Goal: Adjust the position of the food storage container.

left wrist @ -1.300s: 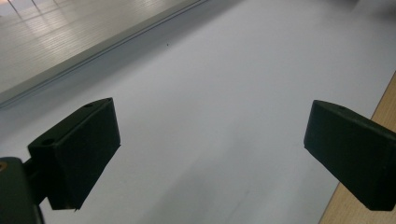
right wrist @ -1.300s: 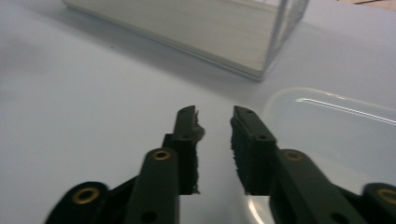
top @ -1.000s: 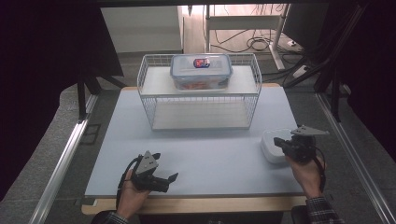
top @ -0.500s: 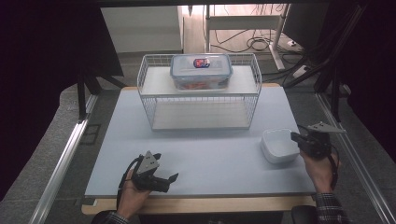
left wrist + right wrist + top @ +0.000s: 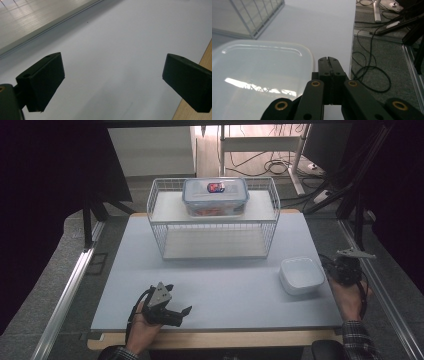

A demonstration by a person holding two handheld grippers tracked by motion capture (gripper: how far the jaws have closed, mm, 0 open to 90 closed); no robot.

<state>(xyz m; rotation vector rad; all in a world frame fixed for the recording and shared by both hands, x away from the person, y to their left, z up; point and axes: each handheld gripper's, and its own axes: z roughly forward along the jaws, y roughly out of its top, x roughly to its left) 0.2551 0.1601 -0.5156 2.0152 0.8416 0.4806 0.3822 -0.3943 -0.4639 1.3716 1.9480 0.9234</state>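
Observation:
A white square container [image 5: 301, 275] rests on the pale table [image 5: 225, 285] at the right; the right gripper view has its lid-like top [image 5: 257, 75] at the left. My right gripper [image 5: 339, 268] hovers just right of it at the table's right edge, jaws pressed together with nothing between them [image 5: 328, 60]. My left gripper [image 5: 172, 312] lies near the front edge at the left, jaws wide apart over bare table [image 5: 112, 82]. A clear lidded food box [image 5: 215, 196] sits on top of a white wire rack [image 5: 215, 220] at the back.
The wire rack's lower shelf [image 5: 214, 245] stands open to the front. Cables [image 5: 372, 75] lie on the floor past the table's right edge. A metal rail [image 5: 67, 290] runs along the left side. The wooden front edge [image 5: 220, 340] borders the table.
My right gripper has moved off the white container to the right, toward the table's edge, leaving the container where it was. The left gripper has stayed in place.

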